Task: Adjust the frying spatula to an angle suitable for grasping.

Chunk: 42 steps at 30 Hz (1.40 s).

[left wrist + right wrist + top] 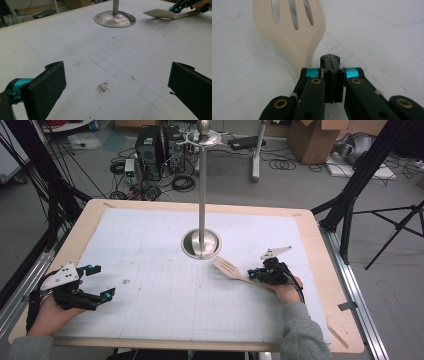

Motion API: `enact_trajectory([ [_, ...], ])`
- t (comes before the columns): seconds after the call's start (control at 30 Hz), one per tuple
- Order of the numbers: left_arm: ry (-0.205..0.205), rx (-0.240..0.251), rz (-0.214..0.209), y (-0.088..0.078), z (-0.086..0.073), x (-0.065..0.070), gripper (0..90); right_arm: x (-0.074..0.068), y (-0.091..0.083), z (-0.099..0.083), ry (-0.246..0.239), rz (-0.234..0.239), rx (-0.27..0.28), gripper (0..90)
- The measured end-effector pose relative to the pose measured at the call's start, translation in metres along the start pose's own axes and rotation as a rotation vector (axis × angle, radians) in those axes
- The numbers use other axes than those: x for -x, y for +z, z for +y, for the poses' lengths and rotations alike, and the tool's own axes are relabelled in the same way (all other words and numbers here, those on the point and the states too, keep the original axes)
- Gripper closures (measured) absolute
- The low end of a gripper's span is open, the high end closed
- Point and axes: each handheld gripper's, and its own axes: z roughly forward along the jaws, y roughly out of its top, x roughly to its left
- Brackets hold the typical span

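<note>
High view, lower left of the frame: the left gripper [97, 282] rests low over the white gridded mat [150, 270], its jaws spread wide with nothing between them. At centre a steel stand [201, 195] rises from its round base. Right of centre, the right gripper [256, 274] has its jaws clamped tight on the handle of a slotted wooden spatula [227, 267], whose blade points toward the stand's base. No writing is legible anywhere.
</note>
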Motion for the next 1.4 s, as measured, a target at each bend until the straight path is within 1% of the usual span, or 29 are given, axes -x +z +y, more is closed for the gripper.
enact_trajectory([
  [0.03, 0.0, -0.003, 0.001, 0.0, 0.0, 0.0, 2.0, 0.0, 0.0, 0.0, -0.001, 0.0, 0.001, 90.0],
  [0.07, -0.001, -0.004, 0.001, 0.0, -0.001, -0.001, 2.0, -0.001, 0.0, 0.001, 0.0, 0.005, -0.013, 90.0],
  [0.1, 0.0, -0.007, 0.001, 0.0, -0.001, -0.001, 2.0, -0.001, 0.0, 0.001, -0.006, 0.007, -0.014, 90.0],
  [0.13, 0.003, -0.01, 0.001, 0.0, -0.001, -0.001, 2.0, -0.004, 0.001, 0.002, -0.026, 0.007, -0.023, 90.0],
  [0.2, -0.001, -0.011, -0.002, 0.001, -0.001, -0.001, 2.0, -0.007, 0.001, 0.002, -0.032, 0.001, -0.031, 90.0],
  [0.23, 0.001, -0.014, -0.002, 0.001, -0.001, -0.001, 2.0, -0.008, 0.0, 0.002, -0.029, -0.001, -0.032, 90.0],
  [0.3, -0.001, -0.011, -0.004, 0.001, -0.001, -0.001, 2.0, -0.01, -0.001, 0.002, -0.027, 0.012, -0.026, 90.0],
  [0.5, 0.0, -0.009, -0.004, 0.0, -0.001, -0.001, 2.0, -0.017, -0.002, -0.002, -0.028, -0.005, -0.018, 90.0],
  [0.73, -0.004, -0.002, -0.008, 0.001, 0.0, -0.002, 2.0, -0.025, -0.007, -0.008, -0.052, 0.032, -0.005, 90.0],
  [0.77, -0.002, -0.002, -0.009, 0.001, 0.0, -0.002, 2.0, -0.027, -0.009, -0.008, -0.057, 0.048, -0.006, 90.0],
  [0.87, 0.002, -0.002, -0.015, 0.003, 0.001, -0.001, 2.0, -0.033, -0.012, -0.011, -0.087, 0.061, -0.016, 90.0],
  [0.93, 0.004, -0.004, -0.017, 0.004, 0.002, -0.001, 2.0, -0.036, -0.014, -0.013, -0.091, 0.072, -0.023, 90.0],
  [1.03, 0.006, 0.0, -0.023, 0.006, 0.003, -0.001, 2.0, -0.04, -0.015, -0.015, -0.09, 0.077, -0.027, 90.0],
  [1.13, 0.009, 0.0, -0.026, 0.007, 0.004, -0.001, 2.0, -0.046, -0.018, -0.019, -0.099, 0.092, -0.025, 90.0],
  [1.23, 0.008, 0.002, -0.029, 0.008, 0.004, -0.001, 2.0, -0.055, -0.021, -0.024, -0.108, 0.103, -0.027, 90.0],
  [1.3, 0.009, 0.006, -0.031, 0.009, 0.005, -0.001, 2.0, -0.06, -0.023, -0.029, -0.114, 0.107, -0.017, 90.0],
  [1.4, 0.013, 0.002, -0.034, 0.011, 0.006, 0.0, 2.0, -0.063, -0.025, -0.03, -0.125, 0.108, -0.013, 90.0],
])
